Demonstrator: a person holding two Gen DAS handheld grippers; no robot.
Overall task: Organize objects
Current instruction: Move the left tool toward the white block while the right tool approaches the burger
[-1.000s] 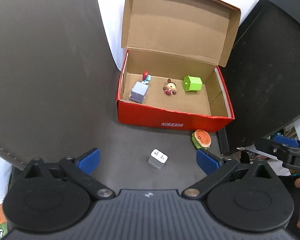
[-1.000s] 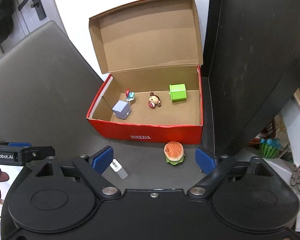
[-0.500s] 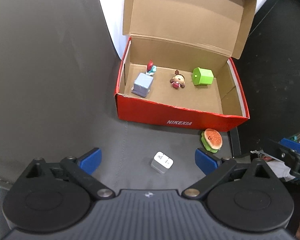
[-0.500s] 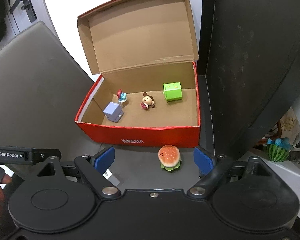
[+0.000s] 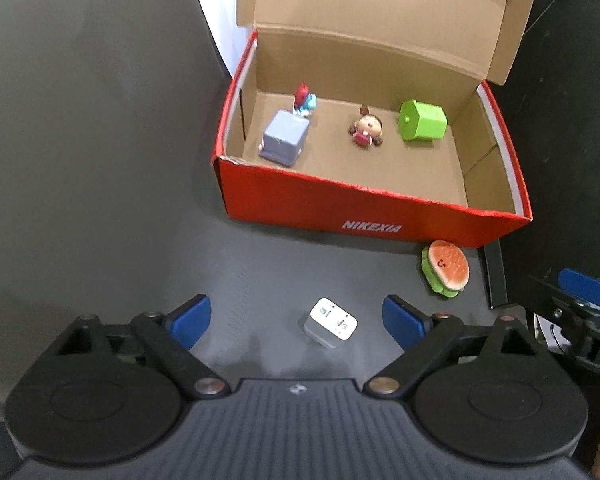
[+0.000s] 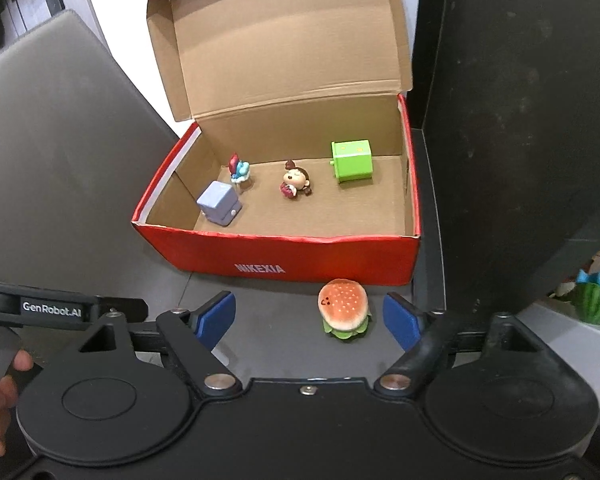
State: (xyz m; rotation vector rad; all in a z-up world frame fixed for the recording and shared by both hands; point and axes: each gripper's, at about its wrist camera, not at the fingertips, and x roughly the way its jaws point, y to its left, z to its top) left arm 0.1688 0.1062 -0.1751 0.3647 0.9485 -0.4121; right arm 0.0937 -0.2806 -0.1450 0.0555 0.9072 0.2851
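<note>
Left wrist view. The left hand-held gripper (image 5: 296,316) hangs with its blue pads apart and closing; the white adapter cube (image 5: 331,322), grey-sided with small printed marks on its top face, lies on the dark grey worktop (image 5: 100,200) between them, touched by neither. To its right the burger toy (image 5: 446,267), orange bun over green base, lies tilted just in front of the red shoe box (image 5: 372,216), near the right corner. Inside the open box, left to right: a lavender block (image 5: 285,138) with a red-and-blue figurine (image 5: 304,100) just behind it, a brown-haired doll (image 5: 366,130) on its back, and a green block (image 5: 423,120).

Right wrist view. The right hand-held gripper (image 6: 310,318) also stands apart and closing; the burger toy (image 6: 344,310) sits between its pads, nearer the right one, not pressed.

Compared with a second earlier, both grippers are lower and closer to the box, which now looms larger; each pair of pads has narrowed; the cube and burger have not shifted on the worktop.
</note>
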